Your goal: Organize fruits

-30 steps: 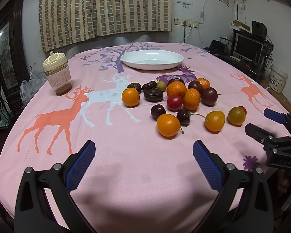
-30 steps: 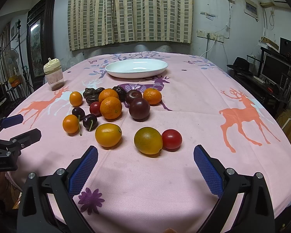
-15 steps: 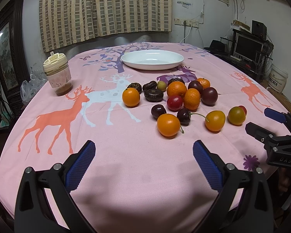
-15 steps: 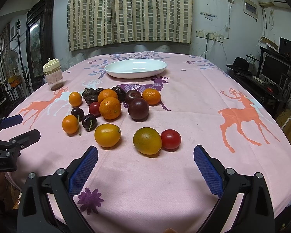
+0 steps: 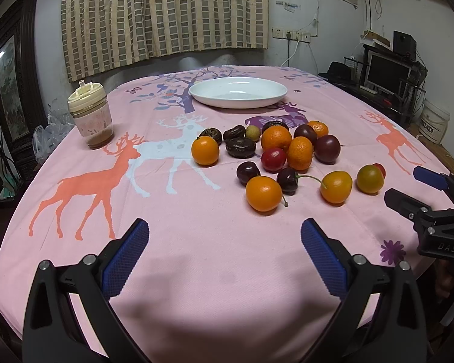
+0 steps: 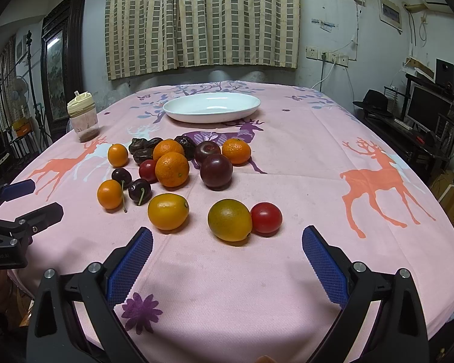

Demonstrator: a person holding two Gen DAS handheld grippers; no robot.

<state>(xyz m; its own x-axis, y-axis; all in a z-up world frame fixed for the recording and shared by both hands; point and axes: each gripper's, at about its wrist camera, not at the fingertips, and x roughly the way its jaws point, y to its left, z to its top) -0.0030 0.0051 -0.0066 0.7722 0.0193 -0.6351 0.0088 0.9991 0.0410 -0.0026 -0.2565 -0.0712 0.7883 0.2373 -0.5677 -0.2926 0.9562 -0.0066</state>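
Note:
Several fruits lie loose on the pink deer-print tablecloth (image 5: 196,257): oranges (image 5: 276,137), kumquats (image 5: 263,193), dark cherries (image 5: 287,180), plums (image 5: 327,148), a green-orange fruit (image 6: 230,219) and a red cherry tomato (image 6: 266,218). An empty white plate (image 5: 238,92) sits behind them, also in the right wrist view (image 6: 212,107). My left gripper (image 5: 224,254) is open and empty, short of the fruits. My right gripper (image 6: 227,257) is open and empty, just before the green-orange fruit.
A lidded plastic cup (image 5: 90,115) stands at the table's left. The right gripper shows at the right edge of the left wrist view (image 5: 420,193); the left gripper shows at the left edge of the right wrist view (image 6: 24,202). Shelves with a monitor (image 5: 387,72) stand to the right.
Both grippers have crept slightly forward towards the fruits. Both stay open and no fruit has moved.

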